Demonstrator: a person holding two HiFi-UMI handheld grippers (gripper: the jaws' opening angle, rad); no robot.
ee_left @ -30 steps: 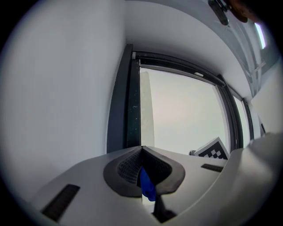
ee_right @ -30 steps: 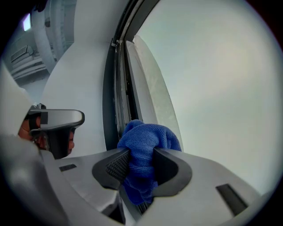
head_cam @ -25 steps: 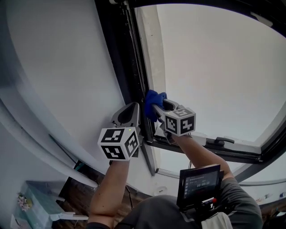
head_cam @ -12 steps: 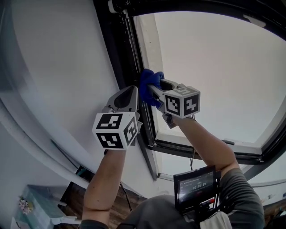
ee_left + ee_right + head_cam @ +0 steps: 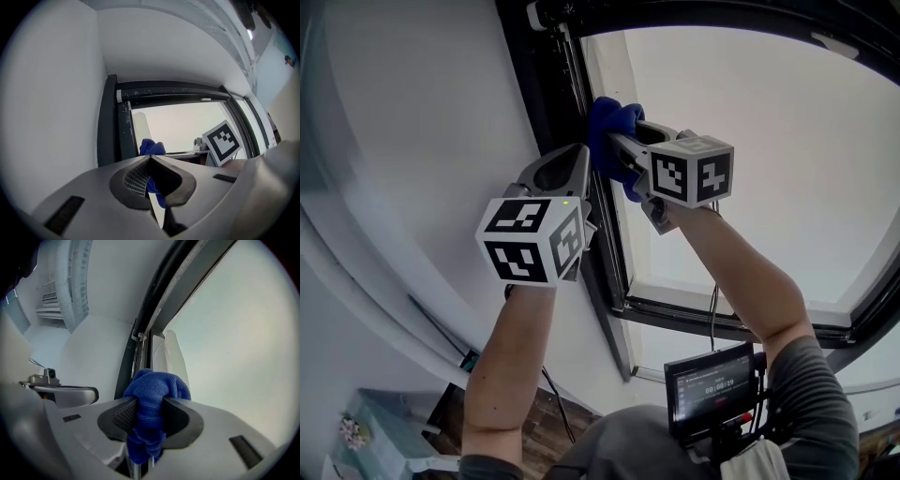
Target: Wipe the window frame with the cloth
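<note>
Cloth (image 5: 154,392), blue and bunched, is pinched in my right claw (image 5: 150,405), against the dark window frame (image 5: 539,94). My left claw (image 5: 150,158) is pressed together, empty, just beside it.

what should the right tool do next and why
Probably slide the cloth further up the frame. The right tool is shut on the cloth, which appears pressed to the frame's upright rail, and a stretch of rail lies above it, up to the top corner.

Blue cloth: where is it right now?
In the head view, upper centre, the blue cloth sits clamped in the right hand-held gripper, against the dark window frame.
</note>
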